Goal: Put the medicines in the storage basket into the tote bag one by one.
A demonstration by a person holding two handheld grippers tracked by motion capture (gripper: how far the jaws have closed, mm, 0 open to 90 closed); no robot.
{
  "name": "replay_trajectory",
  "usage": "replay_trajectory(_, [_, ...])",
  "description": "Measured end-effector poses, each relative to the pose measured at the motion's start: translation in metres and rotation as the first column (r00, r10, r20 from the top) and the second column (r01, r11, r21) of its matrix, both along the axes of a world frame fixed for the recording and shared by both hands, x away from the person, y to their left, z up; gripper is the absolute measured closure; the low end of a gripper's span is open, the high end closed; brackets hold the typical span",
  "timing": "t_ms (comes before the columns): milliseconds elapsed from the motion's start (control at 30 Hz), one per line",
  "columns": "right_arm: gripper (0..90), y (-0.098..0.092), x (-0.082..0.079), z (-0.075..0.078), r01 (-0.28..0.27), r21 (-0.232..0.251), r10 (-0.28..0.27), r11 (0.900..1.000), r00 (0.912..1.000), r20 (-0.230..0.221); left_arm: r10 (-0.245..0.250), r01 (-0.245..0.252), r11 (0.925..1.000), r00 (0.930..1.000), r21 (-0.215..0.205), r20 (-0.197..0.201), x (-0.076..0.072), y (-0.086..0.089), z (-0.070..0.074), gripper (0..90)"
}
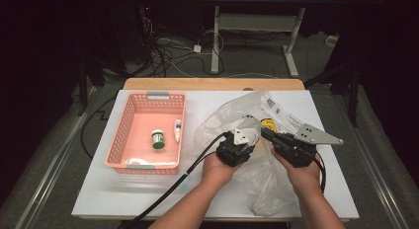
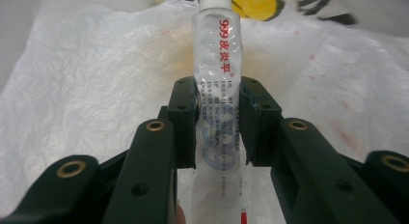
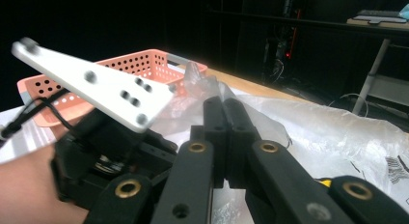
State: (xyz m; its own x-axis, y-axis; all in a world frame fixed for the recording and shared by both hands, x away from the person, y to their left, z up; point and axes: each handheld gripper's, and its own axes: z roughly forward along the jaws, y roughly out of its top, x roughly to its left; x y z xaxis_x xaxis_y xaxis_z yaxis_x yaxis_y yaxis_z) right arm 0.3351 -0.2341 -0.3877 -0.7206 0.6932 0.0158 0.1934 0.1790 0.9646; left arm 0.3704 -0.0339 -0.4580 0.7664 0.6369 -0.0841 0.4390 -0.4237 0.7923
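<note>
A clear plastic bag [image 1: 230, 113] with printed labels lies crumpled at the table's right centre. In the left gripper view, my left gripper [image 2: 219, 91] is shut on a white ointment tube [image 2: 219, 50] with red lettering; the tube points away over the bag [image 2: 96, 89]. From above, the left gripper [image 1: 248, 135] sits at the bag's mouth. My right gripper [image 1: 264, 132] is beside it, jaws together on a fold of bag film [image 3: 197, 77]. The right gripper [image 3: 223, 105] holds that fold raised. A yellow item [image 1: 268, 123] lies inside the bag.
A pink perforated basket [image 1: 158, 96] stands at the table's left. It holds a small white bottle with a green band [image 1: 157, 139] and a small white tube [image 1: 177, 130]. The left gripper's black cable [image 1: 197, 160] runs to the front edge. Desk legs and cables lie beyond the table.
</note>
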Motion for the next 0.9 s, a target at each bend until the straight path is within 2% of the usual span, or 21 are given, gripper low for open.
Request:
replay_trajectory(100, [90.0,-0.002,0.000,0.001,0.000,0.004,0.000,1.000,1.0000,0.001,0.016,-0.016,0.9997,0.9999,-0.019,0.002,0.003,-0.004,-0.006,68.0])
replay_trajectory(267, [90.0,-0.004,0.000,0.002,0.003,0.013,-0.003,1.000,1.0000,0.004,0.019,-0.019,0.9998,0.9998,-0.012,-0.010,0.008,-0.011,-0.012,67.9])
replay_trajectory(333, [90.0,-0.004,0.000,0.002,0.001,0.008,-0.001,1.000,1.0000,0.004,0.027,-0.028,0.9992,0.9995,-0.029,-0.014,0.008,-0.012,-0.011,63.4])
replay_trajectory(367, [90.0,-0.004,0.000,0.001,0.003,0.010,-0.003,1.000,1.0000,-0.001,0.022,-0.022,0.9991,0.9997,-0.035,-0.013,0.007,-0.012,-0.010,58.8])
replay_trajectory(433, [90.0,-0.005,0.000,0.001,0.001,0.005,-0.001,1.000,1.0000,-0.001,-0.001,0.002,0.9994,1.0000,-0.035,0.008,0.004,-0.011,-0.008,56.5])
replay_trajectory(500, [90.0,-0.006,0.000,0.000,-0.003,0.010,0.003,1.000,1.0000,-0.006,-0.020,0.021,0.9986,0.9997,-0.048,0.013,-0.001,-0.007,-0.004,52.3])
replay_trajectory(533, [90.0,-0.005,0.000,0.000,-0.004,0.011,0.004,1.000,1.0000,-0.008,-0.023,0.023,0.9981,0.9997,-0.057,0.009,-0.003,-0.005,-0.003,52.1])
replay_trajectory(600, [90.0,-0.005,-0.001,0.001,-0.003,0.005,0.003,1.000,1.0000,-0.008,-0.032,0.030,0.9965,0.9994,-0.078,-0.012,-0.007,-0.001,0.000,45.9])
replay_trajectory(800, [90.0,-0.003,-0.001,-0.001,-0.008,-0.002,0.008,1.000,0.9998,-0.017,-0.074,0.067,0.9881,0.9965,-0.138,-0.040,-0.021,0.017,0.004,41.3])
replay_trajectory(900, [90.0,-0.003,-0.002,-0.001,-0.016,-0.007,0.016,1.000,0.9998,-0.011,-0.082,0.076,0.9873,0.9958,-0.139,-0.040,-0.029,0.025,0.005,36.4])
